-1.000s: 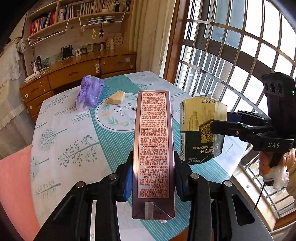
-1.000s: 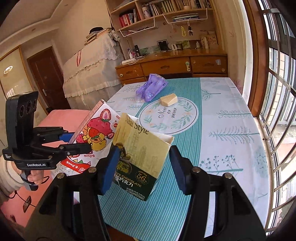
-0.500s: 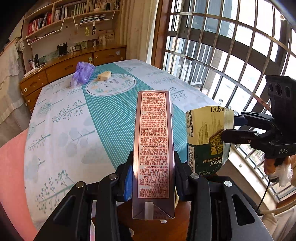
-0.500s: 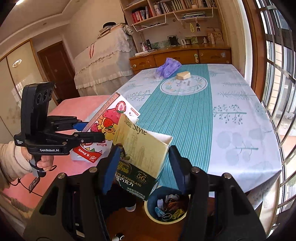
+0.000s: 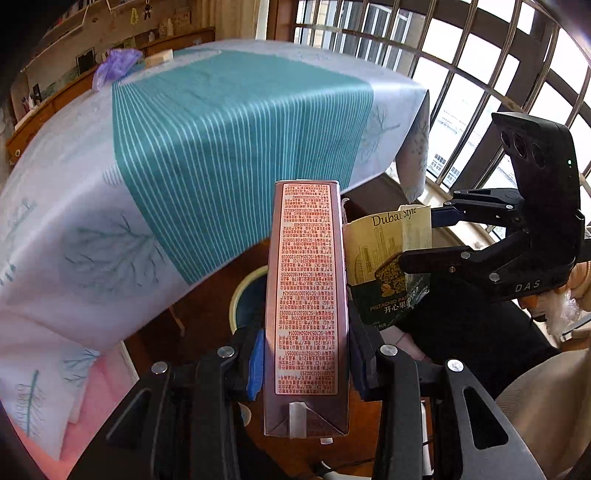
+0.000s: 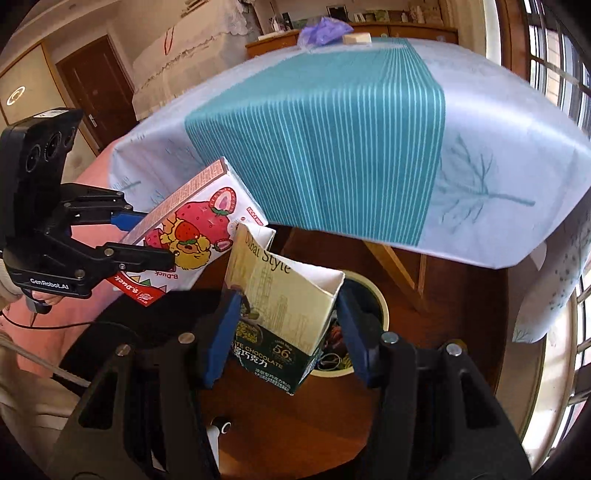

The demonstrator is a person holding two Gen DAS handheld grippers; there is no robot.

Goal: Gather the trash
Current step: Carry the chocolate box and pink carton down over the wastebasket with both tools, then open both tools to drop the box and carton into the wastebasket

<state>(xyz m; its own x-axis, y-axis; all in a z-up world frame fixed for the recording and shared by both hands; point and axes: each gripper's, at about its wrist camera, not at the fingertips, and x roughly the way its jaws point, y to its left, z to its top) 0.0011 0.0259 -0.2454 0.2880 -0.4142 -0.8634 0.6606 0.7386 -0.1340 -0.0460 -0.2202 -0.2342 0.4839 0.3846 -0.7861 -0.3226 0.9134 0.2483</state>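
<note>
Both tools have dropped from above the desk to below its edge, so the cloth now hangs overhead and a bin has come into view beneath them. Nearest, the left tool [image 5: 306, 363] is clamped on the strawberry carton [image 5: 306, 306], its printed side up. At about 3 o'clock from it, the right tool [image 6: 286, 334] grips the open chocolate box [image 6: 280, 306] directly over the trash bin [image 6: 382, 306], which already holds scraps. Release looks imminent. Farther off, at 12 o'clock on the desk [image 6: 332, 122], a purple bag [image 6: 323, 29] and a beige block [image 6: 356, 37] remain to collect.
</note>
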